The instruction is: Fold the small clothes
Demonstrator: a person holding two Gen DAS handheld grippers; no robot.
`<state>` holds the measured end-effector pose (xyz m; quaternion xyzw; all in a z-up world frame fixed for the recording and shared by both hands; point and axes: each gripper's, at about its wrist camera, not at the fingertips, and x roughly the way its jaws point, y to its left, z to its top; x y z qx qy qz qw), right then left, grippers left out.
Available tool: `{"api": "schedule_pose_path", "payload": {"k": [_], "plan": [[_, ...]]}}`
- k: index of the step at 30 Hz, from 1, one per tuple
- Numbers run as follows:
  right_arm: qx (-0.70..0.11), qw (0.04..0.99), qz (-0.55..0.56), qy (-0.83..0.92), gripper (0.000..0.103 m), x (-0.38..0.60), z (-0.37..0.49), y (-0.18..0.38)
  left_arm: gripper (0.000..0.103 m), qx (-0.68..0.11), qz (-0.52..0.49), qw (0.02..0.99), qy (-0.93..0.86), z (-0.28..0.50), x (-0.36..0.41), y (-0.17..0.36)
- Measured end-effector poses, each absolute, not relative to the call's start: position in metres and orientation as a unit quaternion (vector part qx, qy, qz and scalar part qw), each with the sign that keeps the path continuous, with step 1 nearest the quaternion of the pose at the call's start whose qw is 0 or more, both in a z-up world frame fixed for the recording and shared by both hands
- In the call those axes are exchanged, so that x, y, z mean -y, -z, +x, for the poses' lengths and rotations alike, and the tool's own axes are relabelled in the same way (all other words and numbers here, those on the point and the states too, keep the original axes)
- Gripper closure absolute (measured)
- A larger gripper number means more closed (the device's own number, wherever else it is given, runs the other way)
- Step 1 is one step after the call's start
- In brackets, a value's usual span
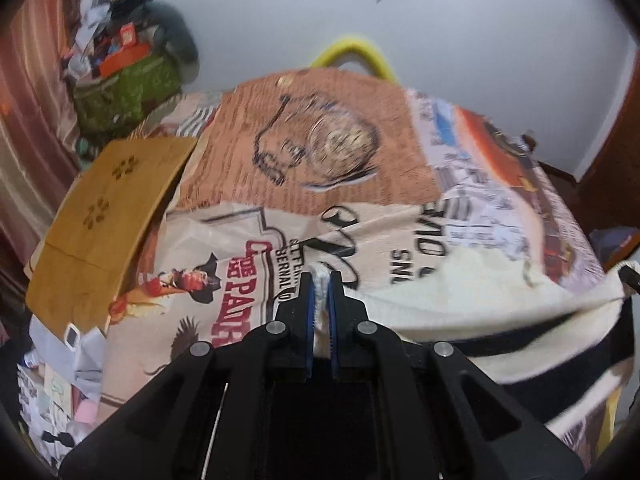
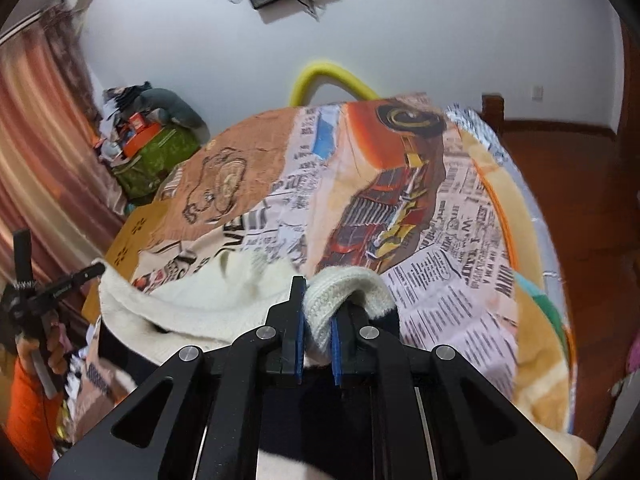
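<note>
Left gripper [image 1: 320, 280]: clamped on a cream knit garment [image 1: 480, 280] edge.
Right gripper [image 2: 318, 292]: pinching the opposite end.
Garment: slung between them, over the printed blanket [image 2: 440, 240].
Advice: level hands, cloth taut, lower evenly.

Both grippers: black plastic linkage arms, round silver pivot screws, blue pads on the fingers [image 1: 310, 312]. Orange sleeve [image 2: 24, 412] at the left hand [image 2: 40, 344].

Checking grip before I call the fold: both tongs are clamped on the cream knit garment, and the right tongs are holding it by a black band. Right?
Not quite. The right wrist view shows the right tongs clamped on a cream ribbed edge of the cream knit garment, not a black band. The left tongs are also clamped on it.
</note>
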<state>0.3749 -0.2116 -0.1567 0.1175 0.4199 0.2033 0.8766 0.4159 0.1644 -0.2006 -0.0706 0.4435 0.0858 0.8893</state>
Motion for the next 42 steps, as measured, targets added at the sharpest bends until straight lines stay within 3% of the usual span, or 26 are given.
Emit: {"api": "schedule_pose_path", "payload": {"k": [7, 12, 15, 17, 19, 21, 27, 34, 36, 38, 42], "plan": [[-0.472, 0.852, 0.128, -0.185, 0.094, 0.214, 0.4, 0.196, 0.097, -0.493, -0.069, 0.862, -0.097, 0.444, -0.174, 0.26], [-0.484, 0.843, 0.14, -0.188, 0.088, 0.223, 0.402, 0.188, 0.092, -0.487, -0.07, 0.865, -0.103, 0.442, -0.17, 0.251], [-0.465, 0.855, 0.134, -0.189, 0.08, 0.228, 0.394, 0.169, 0.081, -0.469, -0.067, 0.875, -0.101, 0.437, -0.168, 0.229], [-0.443, 0.87, 0.122, -0.178, 0.056, 0.23, 0.389, 0.155, 0.072, -0.448, -0.045, 0.887, -0.103, 0.429, -0.16, 0.21], [-0.403, 0.894, 0.104, -0.168, 0.047, 0.235, 0.375, 0.135, 0.062, -0.433, -0.031, 0.895, -0.097, 0.42, -0.154, 0.196], [-0.39, 0.899, 0.087, -0.18, 0.047, 0.234, 0.362, 0.122, 0.049, -0.425, -0.025, 0.901, -0.083, 0.411, -0.147, 0.186], [-0.405, 0.887, 0.02, -0.221, 0.047, 0.201, 0.337, 0.136, 0.028, -0.445, -0.011, 0.895, -0.026, 0.388, -0.11, 0.194], [-0.452, 0.855, -0.05, -0.25, 0.047, 0.158, 0.323, 0.192, 0.024, -0.507, 0.014, 0.862, 0.002, 0.387, -0.07, 0.249], [-0.459, 0.855, -0.061, -0.234, 0.047, 0.162, 0.324, 0.205, 0.016, -0.515, 0.024, 0.857, -0.008, 0.389, -0.066, 0.265], [-0.454, 0.86, -0.058, -0.227, 0.048, 0.173, 0.322, 0.208, 0.01, -0.503, 0.028, 0.864, -0.016, 0.386, -0.066, 0.266], [-0.451, 0.868, -0.041, -0.205, 0.051, 0.2, 0.312, 0.204, 0.01, -0.506, 0.011, 0.862, -0.015, 0.379, -0.077, 0.26]]}}
